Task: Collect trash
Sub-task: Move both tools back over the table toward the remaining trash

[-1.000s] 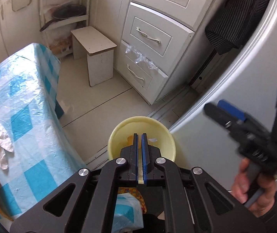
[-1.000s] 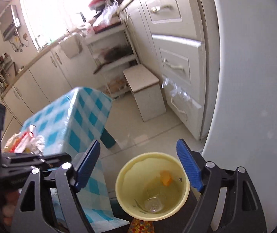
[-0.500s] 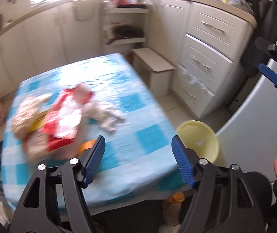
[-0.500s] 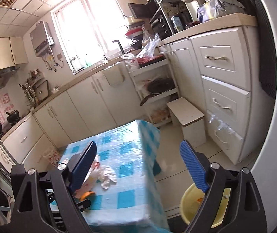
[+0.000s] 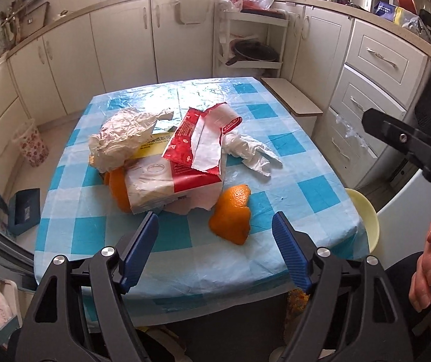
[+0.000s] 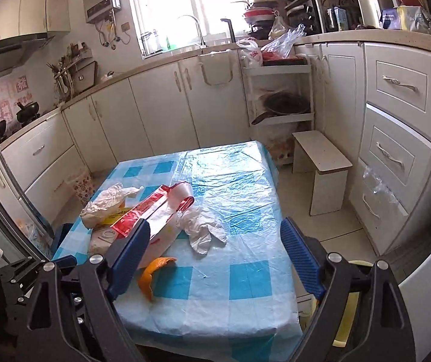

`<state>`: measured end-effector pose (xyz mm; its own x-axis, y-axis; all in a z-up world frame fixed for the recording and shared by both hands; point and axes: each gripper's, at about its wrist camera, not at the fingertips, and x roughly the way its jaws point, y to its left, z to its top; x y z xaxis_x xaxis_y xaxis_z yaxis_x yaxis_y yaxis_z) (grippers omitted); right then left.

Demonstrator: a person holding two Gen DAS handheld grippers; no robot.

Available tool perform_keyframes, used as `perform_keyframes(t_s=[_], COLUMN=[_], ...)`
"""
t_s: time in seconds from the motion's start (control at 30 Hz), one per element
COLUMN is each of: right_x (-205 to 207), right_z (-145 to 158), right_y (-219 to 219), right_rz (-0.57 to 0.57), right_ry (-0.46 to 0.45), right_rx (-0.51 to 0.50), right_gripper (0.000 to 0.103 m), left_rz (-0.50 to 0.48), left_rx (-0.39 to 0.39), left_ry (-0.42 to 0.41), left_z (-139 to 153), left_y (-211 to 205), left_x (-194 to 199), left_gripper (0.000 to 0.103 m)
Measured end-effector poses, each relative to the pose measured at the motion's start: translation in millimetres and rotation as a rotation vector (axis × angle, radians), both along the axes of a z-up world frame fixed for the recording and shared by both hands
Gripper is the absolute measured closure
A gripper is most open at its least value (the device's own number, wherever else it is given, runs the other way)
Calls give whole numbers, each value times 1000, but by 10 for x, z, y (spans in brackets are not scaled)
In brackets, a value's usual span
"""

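- Left gripper (image 5: pixel 215 241): nearest the camera, above the table's near edge. Its jaws are opening and nothing lies between them.
- Right gripper (image 6: pixel 215 256): jaws stand wide apart and empty, over the near right part of the table.
- Step in hand, by judgement: both tools are free and face the trash, so this is the approach to a pick; nothing is held.
- Orange peel (image 5: pixel 232 215): the closest item, lying loose on the cloth just beyond the left gripper. It is likely the next pick; the move calls for lowering the open jaws around it and closing on its raised edge.
- Trash pile, just behind: a torn red and white packet (image 5: pixel 197 144) on top, a second piece of orange peel (image 5: pixel 118 190) partly tucked beneath, crumpled paper (image 5: pixel 122 138) at far left, a crumpled white glove (image 5: pixel 248 150) to the right.
- Yellow bin (image 5: pixel 363 220): on the floor off the table's near right corner, mostly hidden by the table edge; the likely drop point.
- Table (image 5: pixel 305 181): covered by a blue and white checked plastic cloth, wrinkled and glossy.
- Room, farther off: a small white stool (image 6: pixel 321 157) past the right side, cream cabinets along the far wall, cluttered worktop and bright window beyond.
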<state>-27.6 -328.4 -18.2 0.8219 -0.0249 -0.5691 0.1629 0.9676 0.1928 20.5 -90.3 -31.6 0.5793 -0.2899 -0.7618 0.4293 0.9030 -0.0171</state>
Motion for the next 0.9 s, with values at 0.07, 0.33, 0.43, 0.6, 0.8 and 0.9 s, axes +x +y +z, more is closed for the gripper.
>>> perform_keyframes(t_s=[0.07, 0.33, 0.43, 0.6, 0.8, 0.9], right_x=[34, 65, 53, 40, 129, 306], right_z=[-13, -23, -20, -8, -61, -190], right_y=[84, 240, 238, 200, 199, 178], right_rz=[7, 38, 36, 33, 47, 50], right_ry=[11, 25, 24, 23, 48, 125], right_rx=[-13, -62, -57, -40, -38, -30], right_gripper=[18, 18, 18, 19, 18, 18], left_rz=[-3, -12, -15, -17, -10, -2], left_rx=[15, 41, 53, 70, 95, 75], left_ry=[-16, -47, -48, -44, -5, 58], left_z=[6, 32, 16, -20, -162, -267], left_y=[-5, -51, -77, -116, -181, -171], left_x=[-26, -94, -101, -107, -51, 19], left_gripper=[29, 27, 27, 27, 26, 26])
